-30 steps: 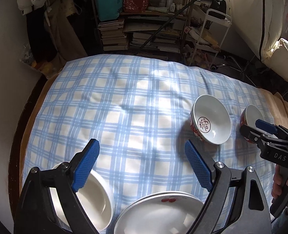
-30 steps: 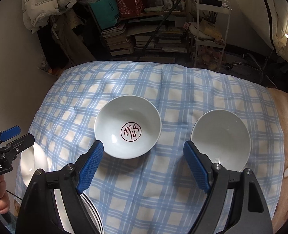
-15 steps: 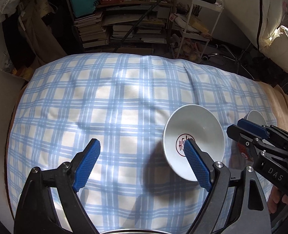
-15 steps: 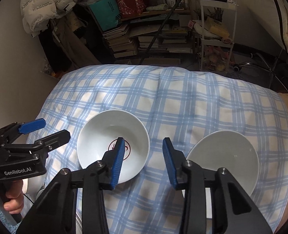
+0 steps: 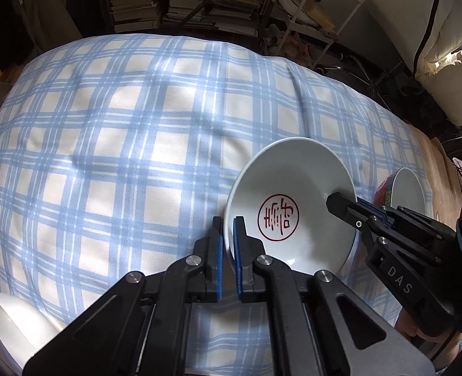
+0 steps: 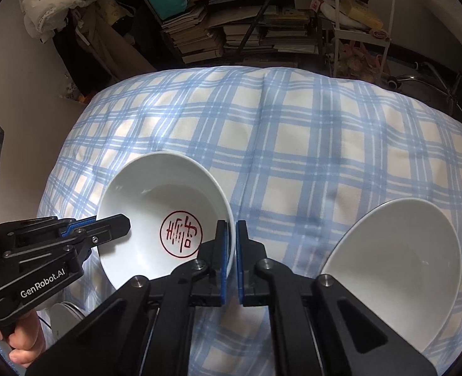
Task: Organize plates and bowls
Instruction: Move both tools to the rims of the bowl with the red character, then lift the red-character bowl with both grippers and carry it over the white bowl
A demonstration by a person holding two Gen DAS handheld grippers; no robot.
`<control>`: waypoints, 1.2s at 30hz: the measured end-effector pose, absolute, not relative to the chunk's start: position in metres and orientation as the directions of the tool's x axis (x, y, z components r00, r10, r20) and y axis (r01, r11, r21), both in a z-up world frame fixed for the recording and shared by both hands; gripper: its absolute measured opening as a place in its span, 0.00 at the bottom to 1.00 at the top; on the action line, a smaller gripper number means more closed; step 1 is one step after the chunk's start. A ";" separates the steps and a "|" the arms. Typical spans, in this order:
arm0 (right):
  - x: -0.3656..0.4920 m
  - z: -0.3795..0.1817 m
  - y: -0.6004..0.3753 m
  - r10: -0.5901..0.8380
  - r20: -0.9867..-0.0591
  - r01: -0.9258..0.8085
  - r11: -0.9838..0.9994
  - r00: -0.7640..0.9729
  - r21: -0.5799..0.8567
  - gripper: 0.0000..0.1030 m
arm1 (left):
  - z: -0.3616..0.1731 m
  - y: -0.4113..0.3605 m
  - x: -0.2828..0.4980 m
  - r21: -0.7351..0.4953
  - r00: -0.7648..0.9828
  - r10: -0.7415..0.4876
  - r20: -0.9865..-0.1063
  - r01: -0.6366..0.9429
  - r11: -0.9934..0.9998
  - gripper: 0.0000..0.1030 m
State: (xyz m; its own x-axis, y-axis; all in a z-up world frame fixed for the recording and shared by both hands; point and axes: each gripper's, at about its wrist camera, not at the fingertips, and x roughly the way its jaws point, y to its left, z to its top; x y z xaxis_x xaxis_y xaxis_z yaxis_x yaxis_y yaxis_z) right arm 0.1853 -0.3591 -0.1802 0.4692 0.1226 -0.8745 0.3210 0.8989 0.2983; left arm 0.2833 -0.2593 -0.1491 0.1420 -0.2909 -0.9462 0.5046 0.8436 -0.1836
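Note:
A white bowl with a red seal mark (image 5: 296, 188) sits on the blue plaid cloth (image 5: 121, 131). My left gripper (image 5: 228, 235) is shut on its left rim. My right gripper (image 6: 230, 241) is shut on its right rim; the same bowl shows in the right wrist view (image 6: 156, 203). The right gripper also shows in the left wrist view (image 5: 343, 202), and the left gripper in the right wrist view (image 6: 118, 222). A second bowl, white inside and red-patterned outside (image 5: 408, 191), stands to the right, also seen in the right wrist view (image 6: 397, 260).
A white dish (image 5: 15, 326) lies at the lower left of the left wrist view. Stacked plates (image 6: 63, 316) peek out below the left gripper in the right wrist view. Bookshelves (image 6: 246, 25) and a white cart (image 5: 318, 15) stand beyond the table's far edge.
Both grippers have moved in on the seal-marked bowl and closed from open onto its opposite rims. The left wrist view has shifted right, so the plates have dropped out of sight.

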 end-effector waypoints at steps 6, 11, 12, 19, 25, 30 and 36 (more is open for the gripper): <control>0.180 -0.175 -0.353 0.122 -0.868 0.323 0.896 0.482 0.305 0.05 | -0.144 -0.255 0.270 -0.145 0.167 -0.266 -0.949 0.519 0.842 0.06; 0.172 -0.164 -0.346 0.136 -0.862 0.324 0.889 0.489 0.324 0.05 | -0.128 -0.244 0.264 -0.152 0.167 -0.270 -0.948 0.508 0.848 0.06; 0.170 -0.160 -0.343 0.135 -0.859 0.322 0.889 0.494 0.325 0.05 | -0.124 -0.241 0.264 -0.156 0.170 -0.274 -0.946 0.505 0.849 0.06; 0.159 -0.124 -0.322 0.109 -0.839 0.303 0.901 0.533 0.309 0.06 | -0.091 -0.221 0.250 -0.150 0.211 -0.291 -0.933 0.508 0.848 0.06; 0.153 -0.098 -0.294 0.108 -0.822 0.275 0.911 0.559 0.307 0.06 | -0.066 -0.191 0.239 -0.142 0.249 -0.298 -0.922 0.499 0.855 0.06; 0.155 -0.087 -0.261 0.122 -0.816 0.241 0.921 0.566 0.305 0.06 | -0.057 -0.158 0.235 -0.133 0.272 -0.289 -0.918 0.476 0.869 0.06; 0.159 -0.080 -0.219 0.146 -0.814 0.196 0.933 0.562 0.303 0.06 | -0.050 -0.111 0.229 -0.136 0.286 -0.277 -0.917 0.429 0.893 0.06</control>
State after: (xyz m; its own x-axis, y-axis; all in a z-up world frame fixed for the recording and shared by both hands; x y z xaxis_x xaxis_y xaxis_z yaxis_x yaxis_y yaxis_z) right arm 0.1594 -0.2194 -0.0803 0.5622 0.1462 -0.8139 0.1959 0.9327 0.3029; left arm 0.2286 -0.1110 -0.0501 0.2862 -0.2774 -0.9171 0.4294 0.8928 -0.1360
